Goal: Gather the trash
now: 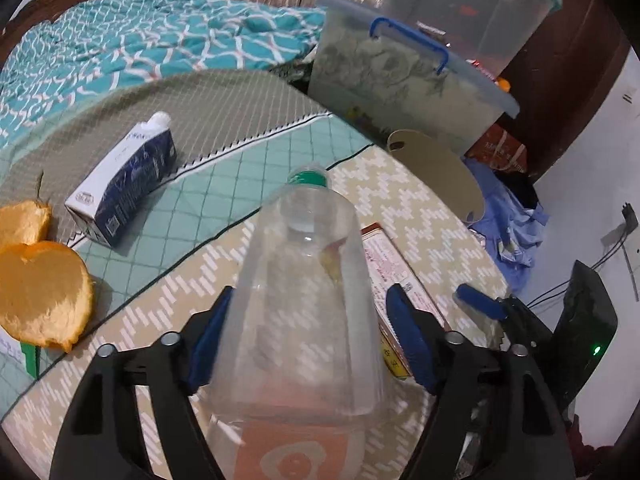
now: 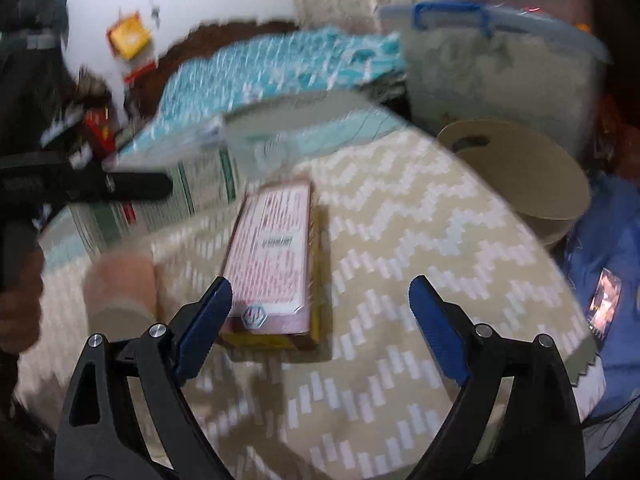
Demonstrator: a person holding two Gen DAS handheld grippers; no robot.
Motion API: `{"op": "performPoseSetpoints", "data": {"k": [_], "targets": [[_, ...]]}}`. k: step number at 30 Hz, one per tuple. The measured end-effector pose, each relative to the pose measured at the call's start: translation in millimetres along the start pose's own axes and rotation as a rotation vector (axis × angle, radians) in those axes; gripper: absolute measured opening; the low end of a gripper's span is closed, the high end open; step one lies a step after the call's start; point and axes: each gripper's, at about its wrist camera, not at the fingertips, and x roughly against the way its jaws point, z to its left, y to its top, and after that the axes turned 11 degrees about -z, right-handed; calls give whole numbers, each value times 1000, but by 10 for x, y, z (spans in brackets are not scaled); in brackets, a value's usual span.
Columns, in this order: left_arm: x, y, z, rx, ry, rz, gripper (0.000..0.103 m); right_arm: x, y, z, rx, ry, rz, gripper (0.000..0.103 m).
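Evidently the left gripper (image 1: 308,340) straddles a clear bottle (image 1: 308,300), cap toward twelve o'clock; its right pad stands off, so no real grip. Empty and wide open, the right gripper (image 2: 320,316) points at a box (image 2: 276,264) at twelve, likely next.
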Motion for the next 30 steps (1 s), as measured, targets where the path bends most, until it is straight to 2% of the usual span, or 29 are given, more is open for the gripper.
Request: {"op": "performPoseSetpoints", "data": {"k": [2,3,4,5,6,7,9,11,12,13,15,18,20,22,23,24,25,26,27,28,30], "targets": [[-48,-22,-13,-10,13,20,75,-24,11,-16,-1,4,11,89],[-94,-34,-23,-16,25,35,75,-41,19,-66,-14,14,12,82],[-121,-41,-38,-20,31,42,74,-45,29,-116,-45,39,12,69],[-139,-54,-52,-27,36,48,72,-36,39,-168,-82,62,10,61],[-190,-68,-68,-39,45,70,62,-25,53,-213,-107,73,6,45],[-219,-73,-75,-46,57,80,61,-18,60,-242,-118,71,3,37],[-240,-72,-61,-44,61,79,60,17,68,-287,-120,51,-11,36],[-244,-58,-41,-32,53,80,60,26,56,-297,-125,49,-21,39],[-249,-56,-36,-30,51,80,60,32,47,-307,-133,53,-22,47],[-254,-54,-37,-31,52,79,60,31,57,-307,-139,60,-26,68],[-266,-59,-55,-47,62,75,60,35,79,-261,-122,79,-42,86],[-277,-62,-105,-62,72,73,60,8,103,-107,-34,77,-22,87],[-282,-54,-129,-61,66,76,60,-132,86,7,37,41,48,88],[-288,-51,-148,-60,58,79,60,-169,107,-6,21,56,60,89],[-292,-50,-160,-63,60,80,60,-178,121,-20,13,69,64,86],[-296,-49,-170,-65,61,81,60,-165,150,-37,1,101,59,67],[-301,-48,-175,-66,61,81,60,-145,163,-55,-10,113,52,41],[-307,-42,-180,-66,62,81,60,-124,182,-87,-17,98,40,38],[-316,-36,-180,-63,59,84,60,-113,188,-133,-27,96,32,28],[-324,-30,-182,-58,55,86,59,-102,180,-175,-51,107,30,25],[-352,-13,-186,-45,39,94,59,-87,157,-307,-119,127,24,25]]}}
